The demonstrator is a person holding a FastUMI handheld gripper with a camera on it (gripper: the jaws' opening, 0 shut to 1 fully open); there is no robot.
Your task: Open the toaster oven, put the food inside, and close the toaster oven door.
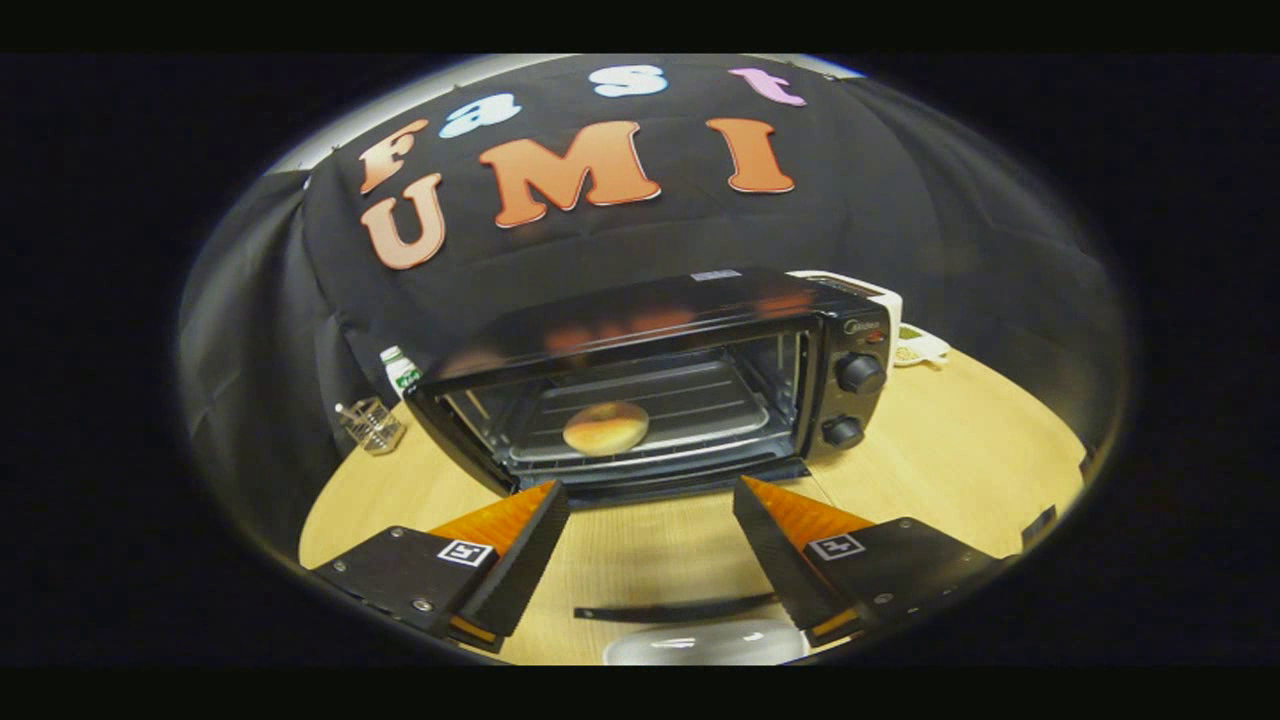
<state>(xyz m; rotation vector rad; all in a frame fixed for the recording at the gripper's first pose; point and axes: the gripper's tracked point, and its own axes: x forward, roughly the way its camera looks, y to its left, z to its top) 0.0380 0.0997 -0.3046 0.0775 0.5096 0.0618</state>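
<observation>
**Food in, door left to shut**

Tongs (650,545) gape wide and empty at lower centre. We see the toaster oven (660,385) mid-frame, bun (605,427) on its rack; the door (690,608), seemingly folded flat beneath the fingers, wants lifting from under its handle. Nothing blocks it: a wire basket (370,425) and bottle (402,370) sit at left.

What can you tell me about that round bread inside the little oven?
The bun is round, golden-brown and smooth-topped with a paler edge, like a plain roll. It lies flat on the metal tray inside the open toaster oven, toward the tray's front left. Nothing else touches it. The gripper sits apart before the oven, jaws open and empty.
</observation>
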